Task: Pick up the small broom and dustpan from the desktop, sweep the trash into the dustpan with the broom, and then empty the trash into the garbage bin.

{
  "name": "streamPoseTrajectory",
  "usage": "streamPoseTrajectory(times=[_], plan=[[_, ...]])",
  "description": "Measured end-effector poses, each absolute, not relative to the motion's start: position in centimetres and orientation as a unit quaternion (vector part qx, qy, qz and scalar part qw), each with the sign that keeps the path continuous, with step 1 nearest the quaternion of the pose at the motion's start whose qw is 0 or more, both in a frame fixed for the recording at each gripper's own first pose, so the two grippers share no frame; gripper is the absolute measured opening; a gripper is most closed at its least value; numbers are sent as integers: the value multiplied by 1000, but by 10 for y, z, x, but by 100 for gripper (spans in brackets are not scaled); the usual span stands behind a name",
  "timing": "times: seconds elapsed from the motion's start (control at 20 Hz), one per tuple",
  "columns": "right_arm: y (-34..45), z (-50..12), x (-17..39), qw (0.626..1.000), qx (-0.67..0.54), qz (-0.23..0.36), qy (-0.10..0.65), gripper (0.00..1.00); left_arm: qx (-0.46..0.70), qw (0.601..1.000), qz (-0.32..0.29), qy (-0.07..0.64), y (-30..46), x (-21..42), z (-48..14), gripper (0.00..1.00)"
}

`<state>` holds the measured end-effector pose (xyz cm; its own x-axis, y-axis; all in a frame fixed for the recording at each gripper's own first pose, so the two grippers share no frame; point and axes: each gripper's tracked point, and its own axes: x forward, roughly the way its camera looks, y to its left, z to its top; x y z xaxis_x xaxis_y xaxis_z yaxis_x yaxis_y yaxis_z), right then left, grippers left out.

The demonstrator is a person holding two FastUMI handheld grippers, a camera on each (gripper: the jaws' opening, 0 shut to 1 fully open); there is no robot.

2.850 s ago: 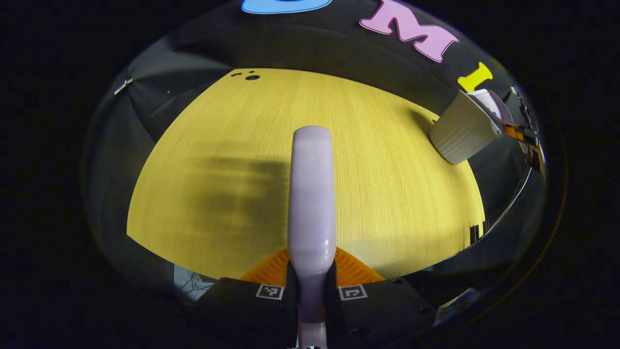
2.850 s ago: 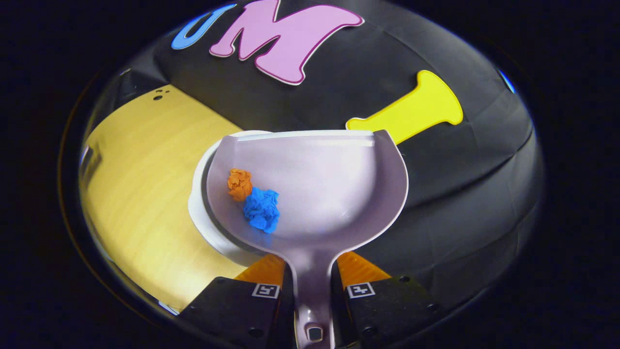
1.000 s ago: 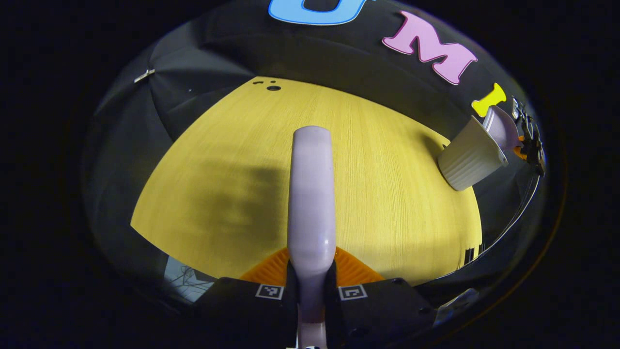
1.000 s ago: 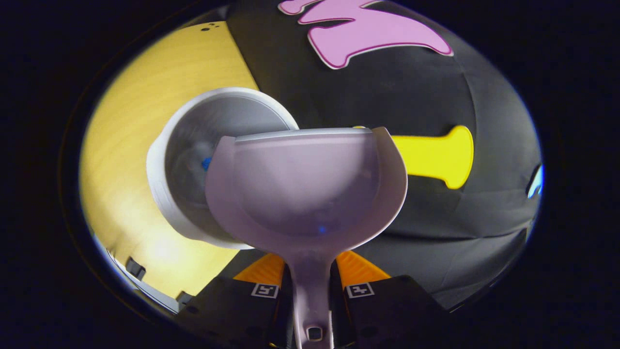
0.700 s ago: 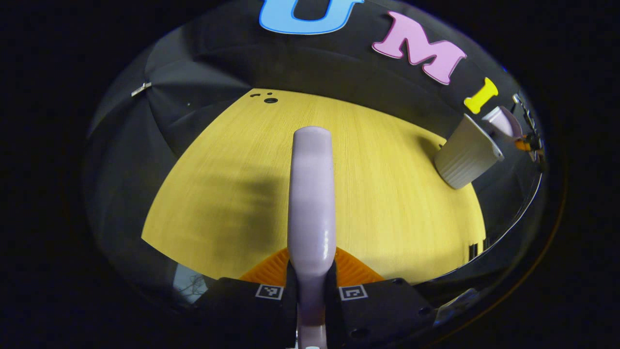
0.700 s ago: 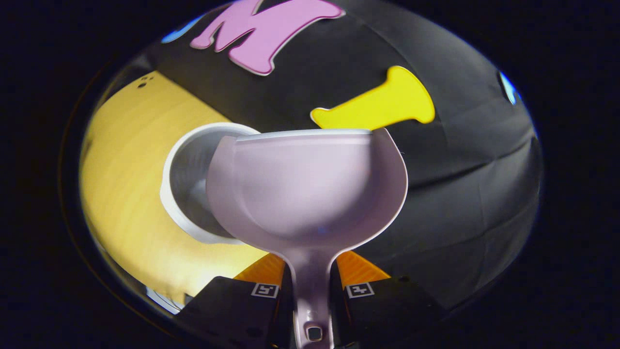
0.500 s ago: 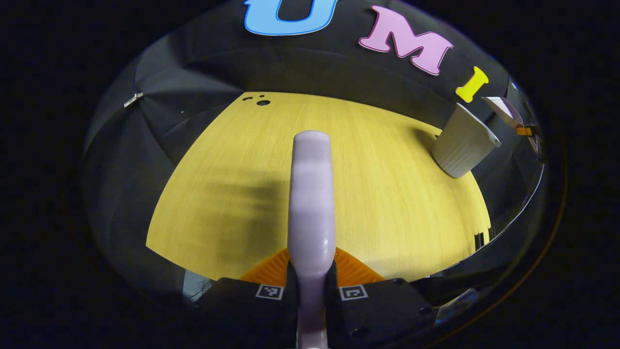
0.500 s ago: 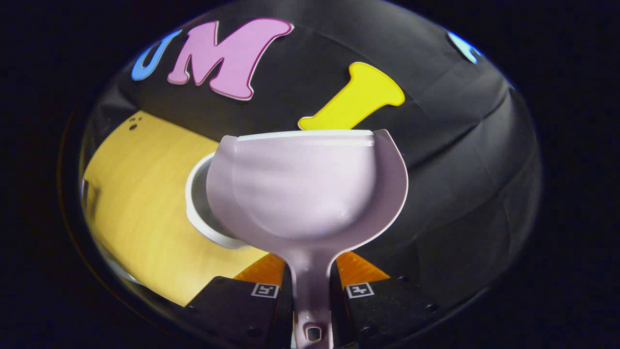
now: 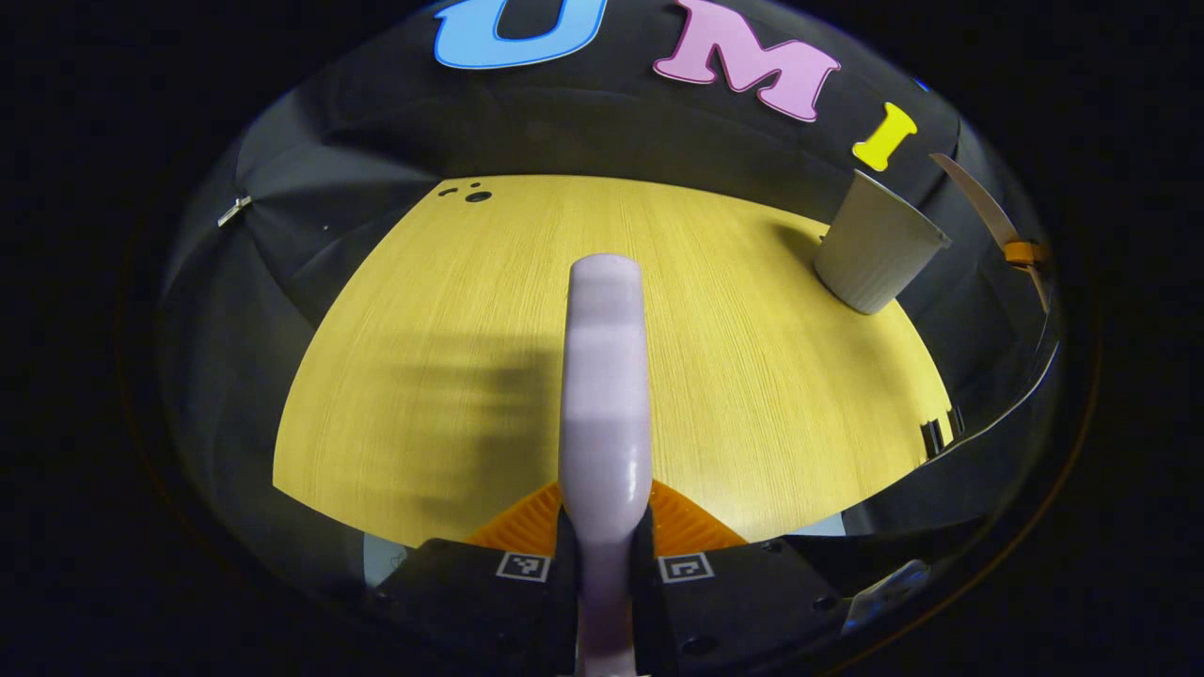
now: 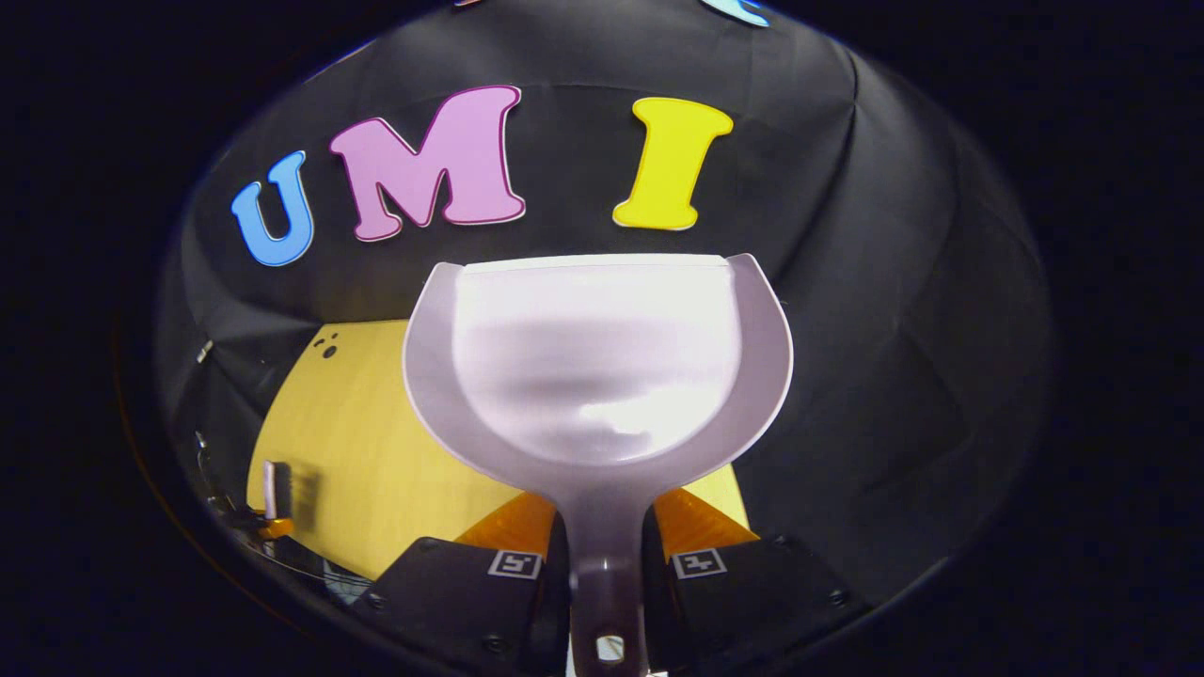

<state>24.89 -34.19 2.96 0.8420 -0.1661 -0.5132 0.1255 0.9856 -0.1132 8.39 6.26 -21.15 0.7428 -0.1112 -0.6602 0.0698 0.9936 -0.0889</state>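
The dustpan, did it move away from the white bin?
Yes. The dustpan has swung up off the bin, level, facing the booth wall.

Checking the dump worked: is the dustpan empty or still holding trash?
Empty. In the right gripper view the dustpan shows a bare scoop, no scraps inside.

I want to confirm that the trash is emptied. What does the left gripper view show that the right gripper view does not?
Left gripper view: the garbage bin upright on the desktop, and the left gripper shut on the broom. Right gripper view: the dustpan seen from inside, empty, with the right gripper shut on its handle. Shared: the yellow desktop, the broom and the dustpan.
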Motion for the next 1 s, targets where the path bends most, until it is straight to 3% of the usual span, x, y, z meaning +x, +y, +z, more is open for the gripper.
streamPoseTrajectory(times=[0.05,0.1,0.2,0.25,0.3,0.35,0.4,0.45,0.5,0.65,0.7,0.95,1.0], plan=[[-337,23,241,958,-30,-73,274,31,-30,934,-48,354,63,83,-212,27],[-332,17,235,958,-26,-73,276,39,-33,933,-48,354,64,80,-213,27],[-317,13,224,960,-20,-68,270,35,-36,933,-48,356,67,76,-214,28],[-309,10,219,961,-15,-63,268,40,-33,932,-49,356,70,75,-215,28],[-299,5,214,962,-11,-57,268,36,-27,933,-49,356,73,74,-215,28],[-288,0,209,961,-6,-48,271,40,-21,934,-49,354,76,75,-214,28],[-274,-7,205,960,-4,-38,276,31,-16,934,-49,353,79,76,-215,28],[-261,-14,202,959,-6,-28,281,36,-15,935,-50,351,80,77,-214,28],[-249,-22,198,958,-13,-21,286,31,-16,936,-53,349,80,78,-214,28],[-203,-55,186,951,-25,7,307,35,-16,935,-60,349,79,79,-216,28],[-185,-70,184,947,-21,23,319,31,-14,934,-62,351,78,80,-218,28],[-138,-146,193,922,-30,55,381,40,-10,928,-69,365,71,89,-225,27],[-137,-158,198,919,-30,53,390,35,-9,927,-70,369,71,92,-226,28]])
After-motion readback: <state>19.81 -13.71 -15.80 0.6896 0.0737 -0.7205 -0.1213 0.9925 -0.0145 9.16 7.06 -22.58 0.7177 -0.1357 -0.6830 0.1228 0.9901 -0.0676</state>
